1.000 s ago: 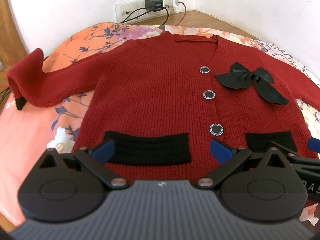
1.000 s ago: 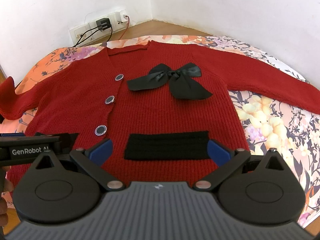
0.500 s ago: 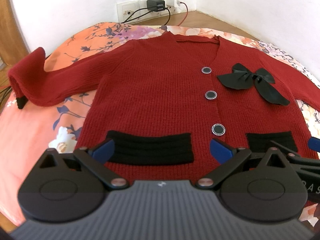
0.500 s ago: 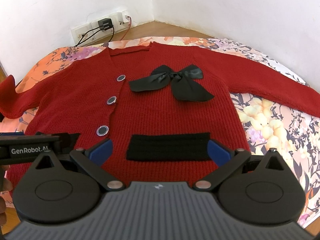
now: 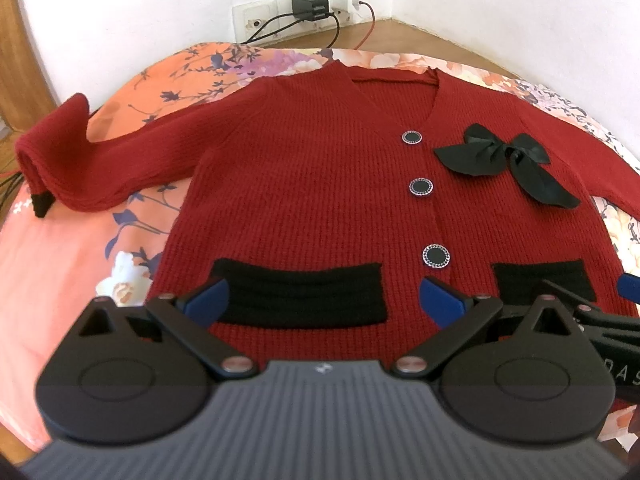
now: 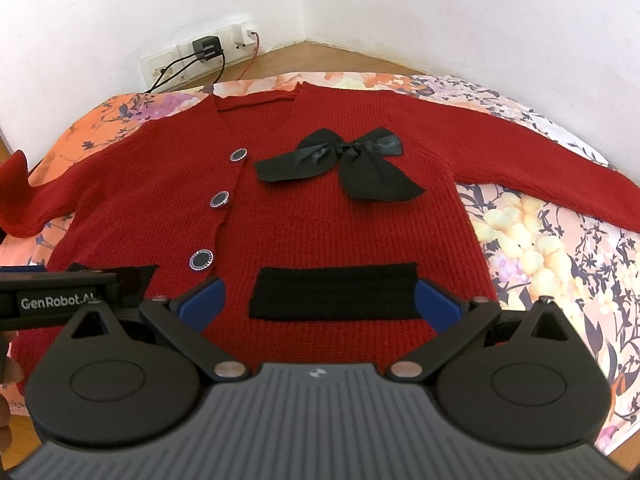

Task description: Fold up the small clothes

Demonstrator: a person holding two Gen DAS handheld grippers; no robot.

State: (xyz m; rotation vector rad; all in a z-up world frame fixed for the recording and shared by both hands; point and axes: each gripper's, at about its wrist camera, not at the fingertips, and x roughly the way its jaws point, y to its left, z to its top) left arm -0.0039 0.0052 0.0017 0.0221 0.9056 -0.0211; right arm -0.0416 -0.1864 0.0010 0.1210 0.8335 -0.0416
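Observation:
A small red knit cardigan (image 5: 320,184) lies flat, front up, on a floral cloth (image 5: 72,264). It has three black buttons, a black satin bow (image 5: 508,160) and two black pocket bands. It also shows in the right wrist view (image 6: 340,216) with the bow (image 6: 344,162). Its left sleeve (image 5: 80,160) is bunched and curled at the cuff; its right sleeve (image 6: 540,152) lies straight. My left gripper (image 5: 324,300) is open and empty over the left pocket band (image 5: 300,296). My right gripper (image 6: 320,300) is open and empty over the right pocket band (image 6: 336,292).
A wall socket strip with a black charger and cables (image 5: 308,8) sits at the back by the white walls. Wooden floor (image 6: 320,56) borders the cloth. The left gripper's body (image 6: 56,300) shows at the left edge of the right wrist view.
Both grippers have eased slightly back and down towards the hem; the cardigan sits a little higher in both views. The cardigan has not moved.

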